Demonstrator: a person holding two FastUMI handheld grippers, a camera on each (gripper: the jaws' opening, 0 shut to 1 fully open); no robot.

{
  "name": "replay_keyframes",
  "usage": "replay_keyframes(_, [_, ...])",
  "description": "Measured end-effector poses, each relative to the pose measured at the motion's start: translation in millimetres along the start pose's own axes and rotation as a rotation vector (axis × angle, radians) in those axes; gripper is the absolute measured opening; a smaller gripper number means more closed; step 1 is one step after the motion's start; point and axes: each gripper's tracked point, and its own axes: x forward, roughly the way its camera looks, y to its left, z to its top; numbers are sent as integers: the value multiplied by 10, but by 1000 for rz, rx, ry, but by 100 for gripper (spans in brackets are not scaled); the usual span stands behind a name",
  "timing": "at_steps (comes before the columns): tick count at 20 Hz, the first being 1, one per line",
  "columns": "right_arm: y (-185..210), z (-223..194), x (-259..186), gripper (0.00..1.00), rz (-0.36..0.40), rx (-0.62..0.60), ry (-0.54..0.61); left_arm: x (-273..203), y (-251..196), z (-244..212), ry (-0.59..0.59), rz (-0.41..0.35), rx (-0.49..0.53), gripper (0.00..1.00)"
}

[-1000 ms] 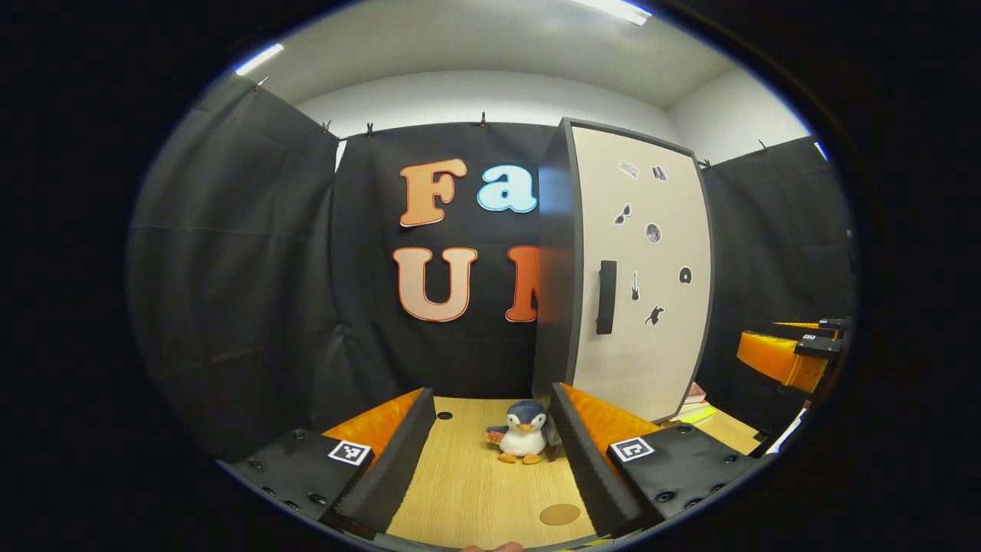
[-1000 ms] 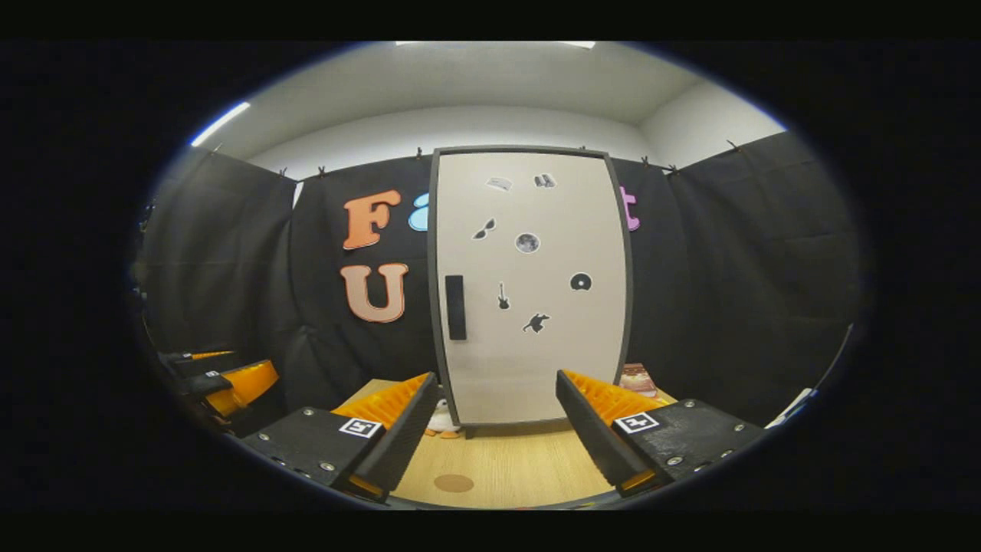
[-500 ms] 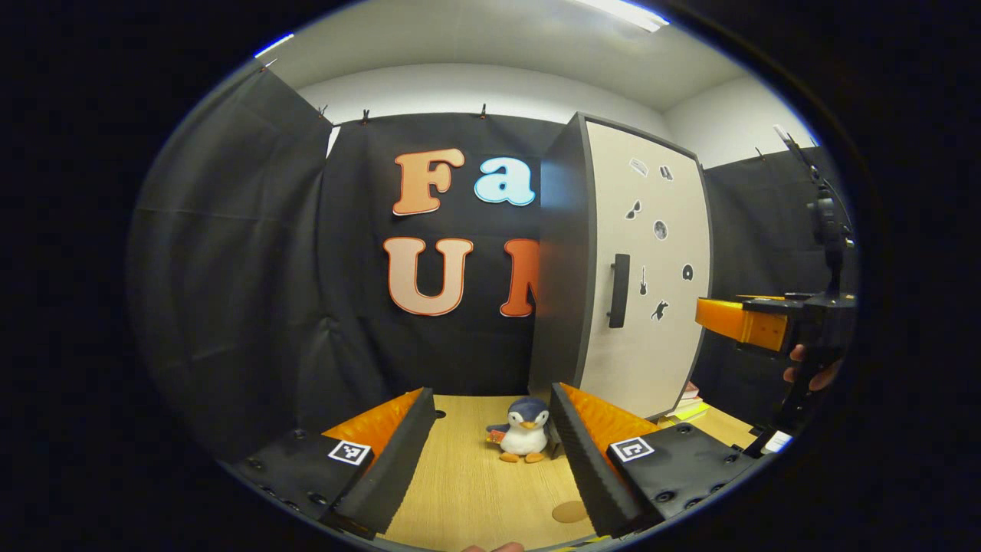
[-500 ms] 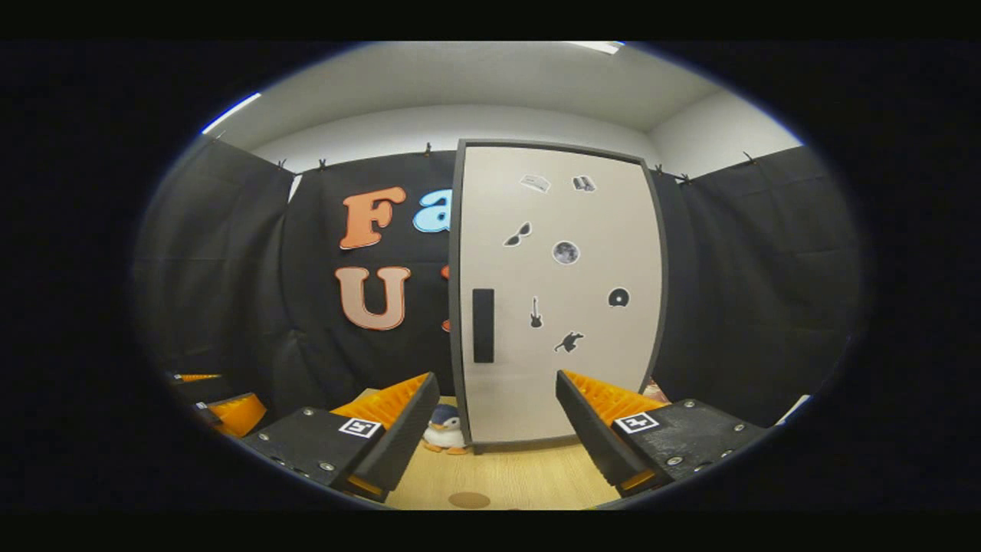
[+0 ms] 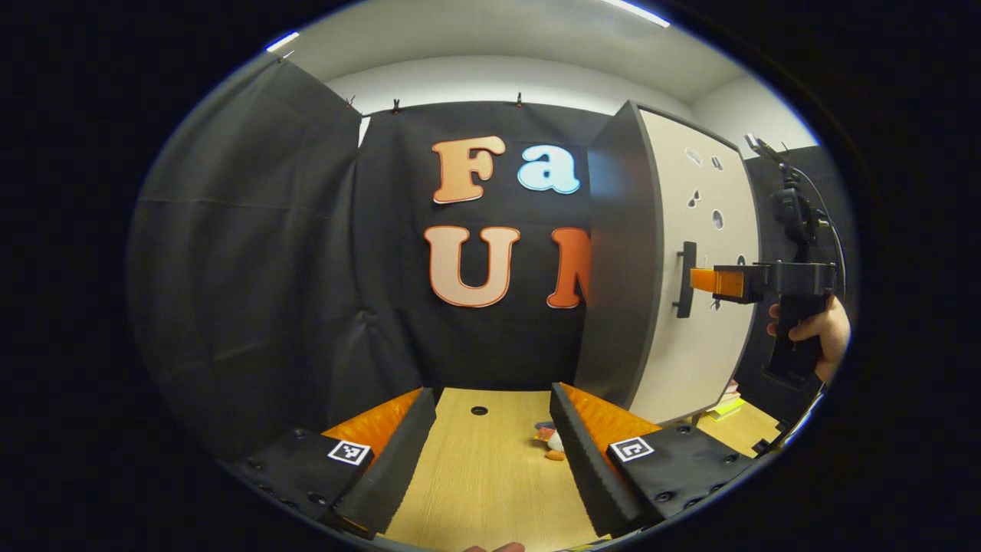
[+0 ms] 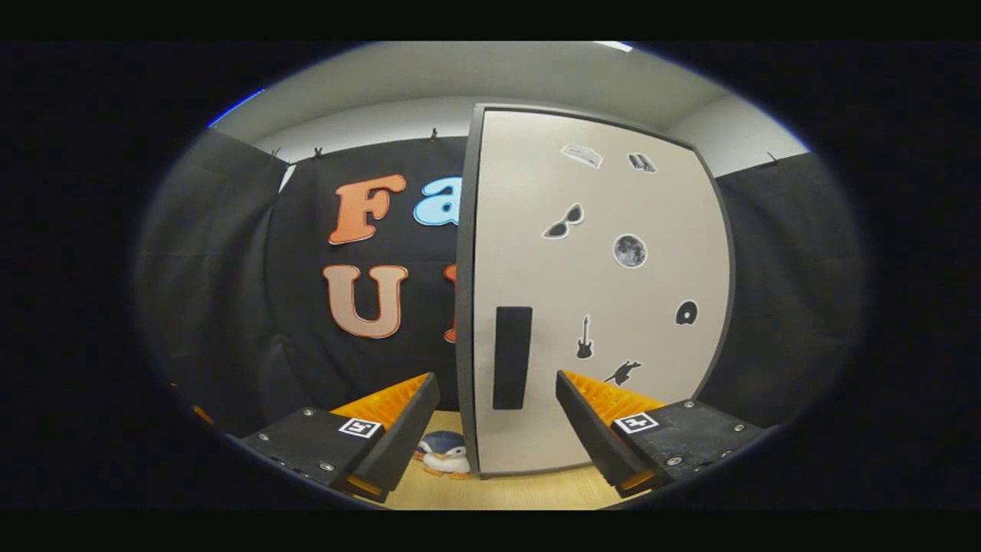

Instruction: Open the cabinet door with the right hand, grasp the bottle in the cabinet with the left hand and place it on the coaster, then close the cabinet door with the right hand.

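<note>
1. While cabinet door [image 6: 598, 307] sits shut, R gripper [image 6: 497, 418] hangs spread wide just before its handle [image 6: 512, 356], probably not touching
2. L gripper [image 5: 490, 460] gapes over table [image 5: 475, 483], gripping nothing
3. Penguin toy [image 6: 444, 452] beside cabinet base

You're standing in a staged recording booth, not a real home: black cloth [image 5: 253, 253] hangs clipped up as walls on every side, with plain white room walls and ceiling strip lights [image 5: 282, 41] above it. A lone sticker-covered cabinet [image 6: 598, 307] sits on a pale wooden bench [image 5: 483, 475], a toy penguin [image 6: 444, 452] beside it.
</note>
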Motion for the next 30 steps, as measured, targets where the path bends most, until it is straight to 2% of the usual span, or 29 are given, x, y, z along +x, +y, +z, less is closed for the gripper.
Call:
replay_keyframes(5, [-84, -96, 502, 90, -18, -8, 18, 254, 159, -62, 17, 55, -18, 98])
replay_keyframes(6, [-90, -120, 563, 82, -17, -2, 18, 295, 153, -94, 24, 59, -23, 98])
replay_keyframes(7, [-99, -141, 605, 82, -17, 6, 25, 333, 156, -112, 33, 66, -24, 98])
replay_keyframes(9, [-134, -147, 665, 70, -25, 24, 26, 377, 157, -150, 41, 76, -23, 98])
replay_keyframes(11, [-163, -119, 683, 51, -39, 36, 9, 402, 176, -167, 47, 85, -18, 98])
replay_keyframes(12, [-159, -126, 675, 37, -38, 43, 13, 409, 185, -176, 52, 90, -19, 98])
replay_keyframes(22, [-173, -134, 497, 27, -24, 74, 30, 389, 131, -231, 70, 59, -16, 98])
replay_keyframes(23, [-170, -139, 438, 29, -26, 76, 34, 382, 119, -198, 65, 57, -23, 98])
replay_keyframes(26, [-243, -143, 151, 22, -43, 78, 34, 209, 15, -173, 56, 35, -41, 98])
replay_keyframes(30, [-666, -248, -563, 24, -79, 106, 31, -15, -145, -227, 54, -3, -31, 98])
